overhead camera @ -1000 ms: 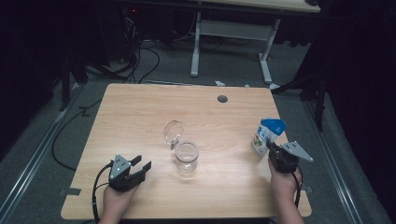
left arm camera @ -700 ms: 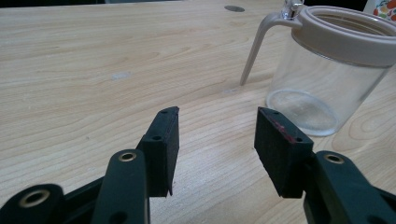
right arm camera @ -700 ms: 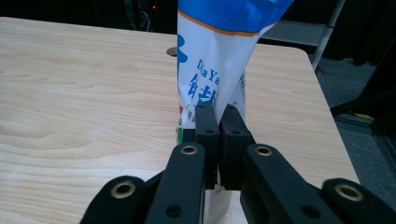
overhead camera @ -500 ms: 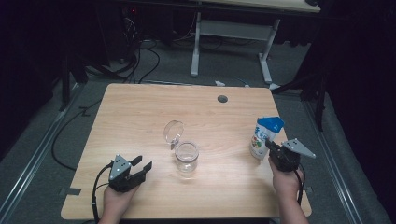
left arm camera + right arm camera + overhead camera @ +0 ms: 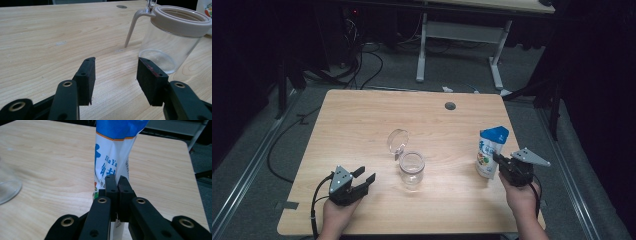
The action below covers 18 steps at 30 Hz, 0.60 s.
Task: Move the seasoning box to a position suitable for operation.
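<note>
While right gripper pinches the pouch, left gripper gapes.

black claws, grey triangular plates

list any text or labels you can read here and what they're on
"DiaYa" (partly creased, the end hidden): small blue print on the pouch, right gripper view.
Large blue characters beside and below it on the pouch: cut off by folds and the right gripper, not readable.
Pouch print in the high view: too small to read.
Jar: no text.
</note>
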### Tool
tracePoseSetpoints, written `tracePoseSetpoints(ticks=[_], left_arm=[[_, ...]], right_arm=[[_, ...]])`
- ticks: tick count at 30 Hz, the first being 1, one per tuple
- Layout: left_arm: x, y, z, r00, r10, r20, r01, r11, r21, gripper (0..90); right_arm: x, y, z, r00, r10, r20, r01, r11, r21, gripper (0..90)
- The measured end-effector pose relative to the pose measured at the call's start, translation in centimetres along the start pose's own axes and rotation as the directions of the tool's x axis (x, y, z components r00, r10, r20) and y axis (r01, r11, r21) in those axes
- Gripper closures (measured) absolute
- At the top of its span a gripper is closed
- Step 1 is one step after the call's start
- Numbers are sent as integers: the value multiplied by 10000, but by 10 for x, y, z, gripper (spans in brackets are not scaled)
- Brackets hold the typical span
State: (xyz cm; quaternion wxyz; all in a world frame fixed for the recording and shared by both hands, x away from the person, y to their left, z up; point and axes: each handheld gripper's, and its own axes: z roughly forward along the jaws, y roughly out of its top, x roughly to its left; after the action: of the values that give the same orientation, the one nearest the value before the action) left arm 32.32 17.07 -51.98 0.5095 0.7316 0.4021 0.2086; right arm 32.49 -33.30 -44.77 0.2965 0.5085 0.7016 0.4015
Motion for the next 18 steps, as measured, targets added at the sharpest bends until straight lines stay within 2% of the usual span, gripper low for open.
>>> tracePoseSetpoints(ticks=[2, 3, 8, 10, 14, 17, 18], left_arm=[[0, 0, 0, 10000, -10, 18, 10, 10000, -1, 497], [0, 0, 0, 10000, 7, 48, -7, 10000, -24, 497], [1, 1, -1, 10000, -18, 88, 19, 10000, -91, 496], [1, 1, -1, 9999, 16, 126, -15, 10000, -80, 495], [0, 1, -2, 9999, 8, 171, -6, 9999, -123, 495], [-1, 1, -2, 9998, 17, 206, -14, 9999, -117, 495], [-1, 1, -2, 9997, 28, 227, -26, 9999, -114, 495]], right_arm=[[2, 1, -1, 9999, -67, -100, 68, 10000, 73, 891], [6, 5, -4, 9992, -246, -306, 255, 9993, 291, 891], [9, 10, -7, 9977, -280, -610, 319, 9975, 634, 891], [11, 13, -9, 9964, -330, -782, 410, 9940, 1018, 891], [14, 17, -13, 9939, -543, -962, 675, 9878, 1402, 891], [16, 19, -15, 9927, -530, -1087, 698, 9851, 1570, 892], [18, 22, -16, 9900, -682, -1233, 896, 9800, 1779, 892]])
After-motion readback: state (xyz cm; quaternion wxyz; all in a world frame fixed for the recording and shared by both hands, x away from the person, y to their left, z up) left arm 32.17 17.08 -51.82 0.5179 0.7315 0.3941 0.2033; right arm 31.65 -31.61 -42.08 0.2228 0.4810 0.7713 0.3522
